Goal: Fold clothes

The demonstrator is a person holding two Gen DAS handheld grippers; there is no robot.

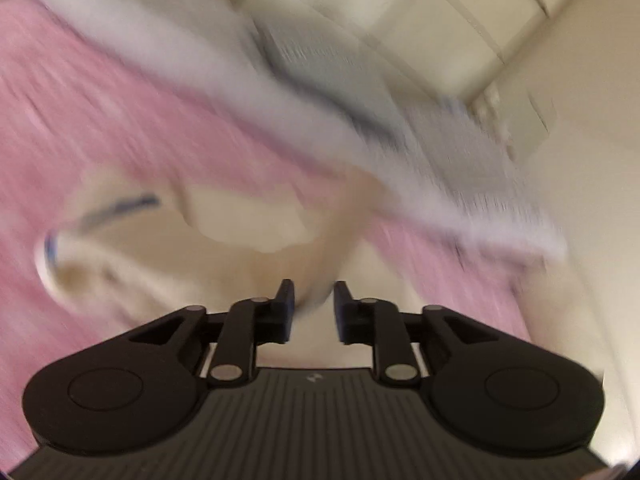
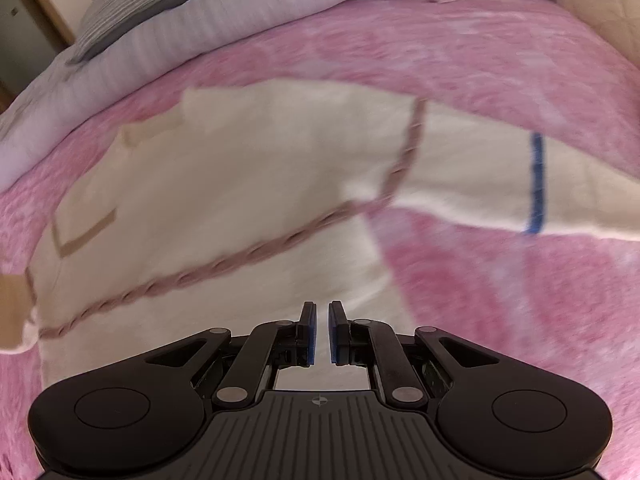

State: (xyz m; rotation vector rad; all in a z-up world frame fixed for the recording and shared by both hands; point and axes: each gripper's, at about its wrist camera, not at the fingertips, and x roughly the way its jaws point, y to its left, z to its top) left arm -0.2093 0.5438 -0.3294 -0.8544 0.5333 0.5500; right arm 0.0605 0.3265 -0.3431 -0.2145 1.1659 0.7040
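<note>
a cream garment [image 2: 248, 184] with a tan braided trim [image 2: 224, 264] and a blue stripe [image 2: 534, 184] lies spread on a pink blanket [image 2: 480, 80], near side toward the right gripper [image 2: 322, 332]; that gripper's jaws stand a narrow slit apart with nothing seen between them, released; the left gripper [image 1: 314, 312] hangs wider, also empty, cream cloth [image 1: 248, 220] just beyond its tips; the risk, as judged here: a pinch made during such fast motion could catch the fluffy blanket along with the hem, or grab one layer only and skew the fold; the right view alone shows the garment's outline and a sleeve trailing to the right; the left view, badly blurred, alone shows pale cabinets [image 1: 460, 20] beyond a grey quilt [image 1: 280, 92].
</note>
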